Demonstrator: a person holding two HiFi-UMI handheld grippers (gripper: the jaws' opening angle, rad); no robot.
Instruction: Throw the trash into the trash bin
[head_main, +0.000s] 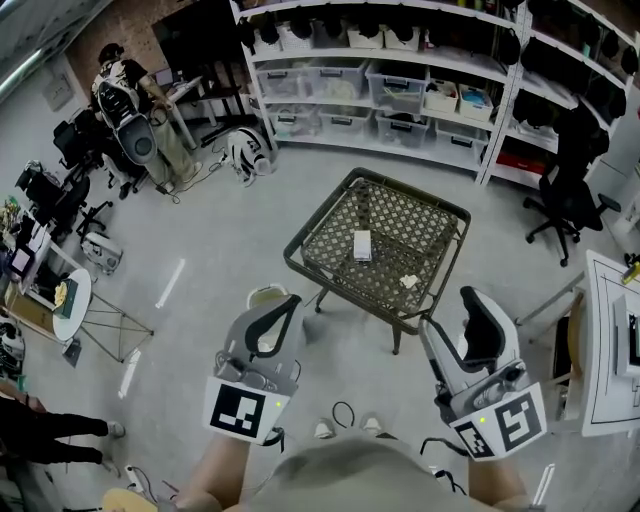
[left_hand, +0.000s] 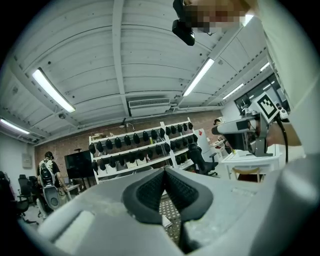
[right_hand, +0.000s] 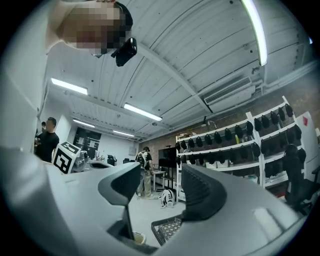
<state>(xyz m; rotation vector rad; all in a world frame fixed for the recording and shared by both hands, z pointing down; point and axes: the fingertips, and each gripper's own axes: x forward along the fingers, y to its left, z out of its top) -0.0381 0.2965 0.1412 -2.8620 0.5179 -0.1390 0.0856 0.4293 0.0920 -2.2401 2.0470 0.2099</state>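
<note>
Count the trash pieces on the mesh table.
2. A white rectangular piece lies near the middle of the mesh table. A smaller crumpled scrap lies toward its near right edge. Almost the whole tabletop shows in the head view, so none seems hidden.

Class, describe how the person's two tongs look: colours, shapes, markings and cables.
The left tongs and right tongs are pale grey moulded shells with black ribbed pads. Each carries a white cube printed with black square markers. Thin black cables loop below. The person wears a grey top.
</note>
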